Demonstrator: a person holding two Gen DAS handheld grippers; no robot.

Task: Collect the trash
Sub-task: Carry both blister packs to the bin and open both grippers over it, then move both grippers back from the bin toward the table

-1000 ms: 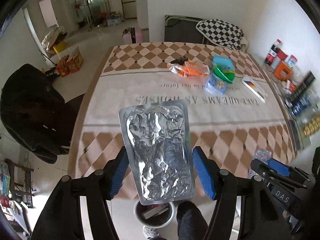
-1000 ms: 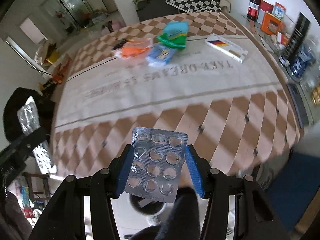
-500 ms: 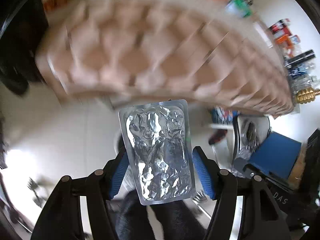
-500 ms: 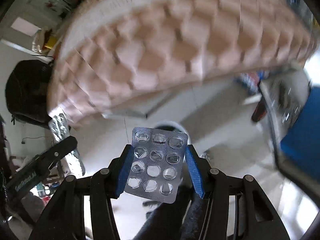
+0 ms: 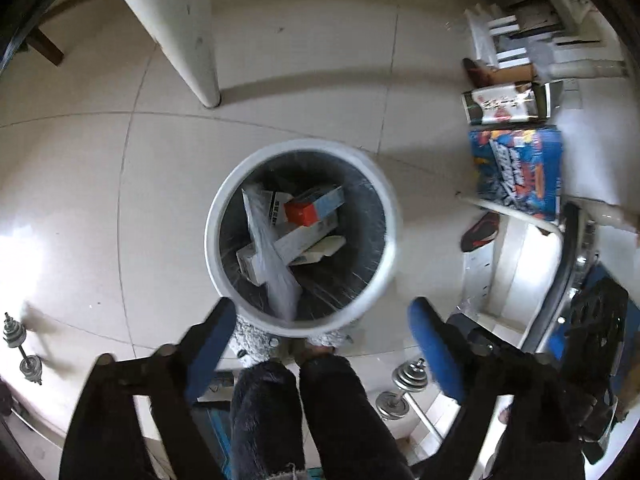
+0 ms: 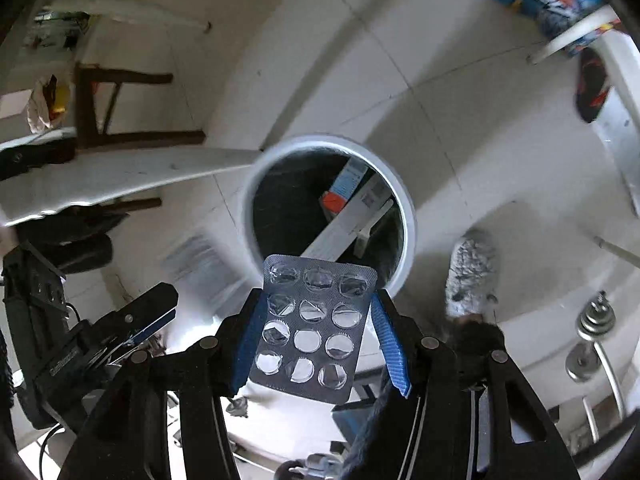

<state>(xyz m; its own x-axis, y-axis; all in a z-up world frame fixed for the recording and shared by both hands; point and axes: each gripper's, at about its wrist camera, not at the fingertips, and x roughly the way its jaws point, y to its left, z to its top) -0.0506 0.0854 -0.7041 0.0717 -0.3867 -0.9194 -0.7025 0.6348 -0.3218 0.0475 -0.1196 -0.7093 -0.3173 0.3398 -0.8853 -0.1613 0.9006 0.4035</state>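
Note:
A white round trash bin [image 5: 394,240] stands on the tiled floor with boxes and wrappers inside. My left gripper [image 5: 320,344] is open and empty just above the bin's near rim. The silver foil blister sheet [image 5: 268,248] is blurred, falling into the bin. My right gripper [image 6: 316,328] is shut on an empty pill blister pack [image 6: 312,324] and holds it above the bin's near rim [image 6: 406,204]. The left gripper [image 6: 156,316] also shows at the left of the right wrist view.
A white table leg [image 5: 184,28] stands behind the bin. Blue boxes [image 5: 516,172] and clutter lie at the right. Dumbbells [image 5: 400,388] lie near my feet. A dark wooden stool [image 6: 116,112] stands at the left of the right wrist view.
Both grippers swung down from the table to the bin on the floor. The left gripper opened and let go of the foil sheet, which drops into the bin. The right still holds the blister pack.

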